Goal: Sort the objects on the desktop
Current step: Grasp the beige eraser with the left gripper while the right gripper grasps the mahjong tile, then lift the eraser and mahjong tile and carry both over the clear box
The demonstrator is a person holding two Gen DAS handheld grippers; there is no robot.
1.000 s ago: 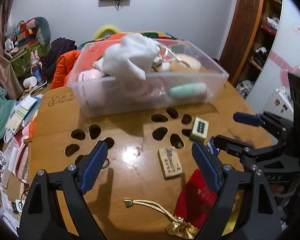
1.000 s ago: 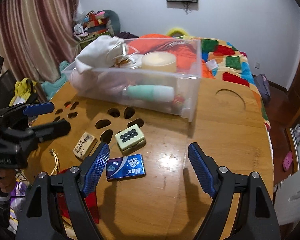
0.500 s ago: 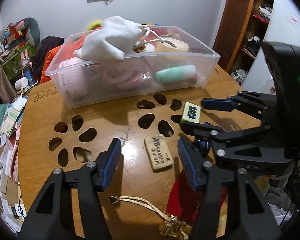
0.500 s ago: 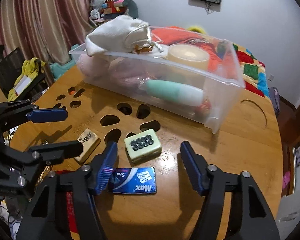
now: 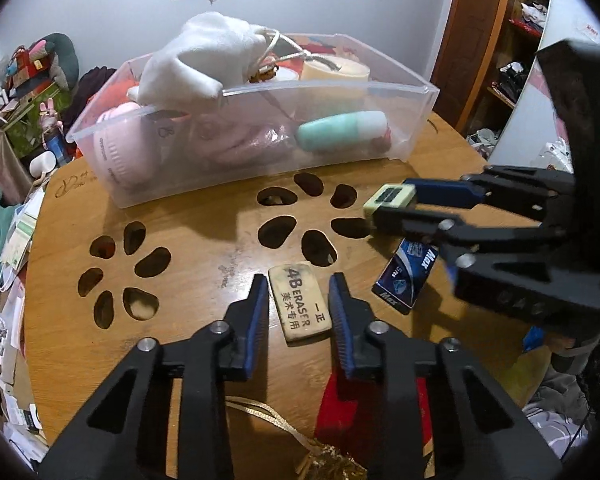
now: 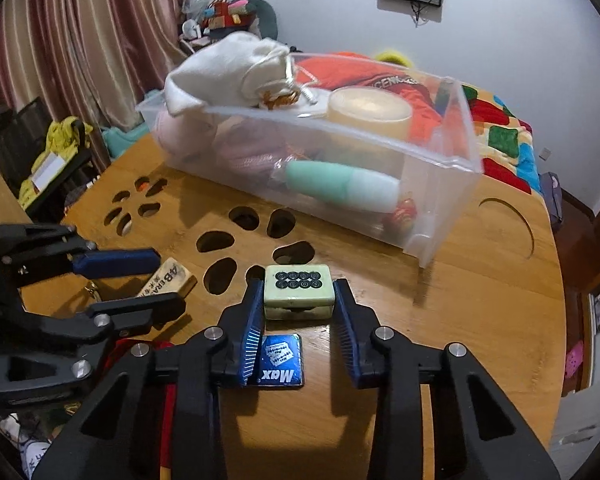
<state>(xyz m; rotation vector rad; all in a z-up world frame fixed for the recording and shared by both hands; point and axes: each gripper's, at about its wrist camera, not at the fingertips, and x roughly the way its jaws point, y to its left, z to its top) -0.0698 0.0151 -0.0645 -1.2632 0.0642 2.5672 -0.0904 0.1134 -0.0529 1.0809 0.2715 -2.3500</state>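
My left gripper [image 5: 299, 286] straddles a beige 4B eraser [image 5: 300, 307] lying on the round wooden table [image 5: 204, 240]; its blue pads sit close on both sides, small gaps still showing. My right gripper [image 6: 299, 292] straddles a pale green mahjong tile [image 6: 298, 295], pads at its two ends. The tile also shows in the left wrist view [image 5: 389, 199] between the right gripper's fingers [image 5: 444, 194]. A blue Max packet [image 6: 279, 360] lies just behind the tile. A clear plastic bin [image 5: 260, 152] at the back holds a white pouch, a tape roll and a mint bottle.
A red pouch [image 5: 360, 408] with a gold cord [image 5: 268, 412] lies near the table's front edge under the left gripper. Paw-shaped holes [image 5: 140, 264] are cut into the tabletop. A bed with a colourful quilt [image 6: 504, 140] is behind the table.
Both grippers have moved forward and down and narrowed: the left now brackets the eraser, the right brackets the mahjong tile. The objects have not moved.
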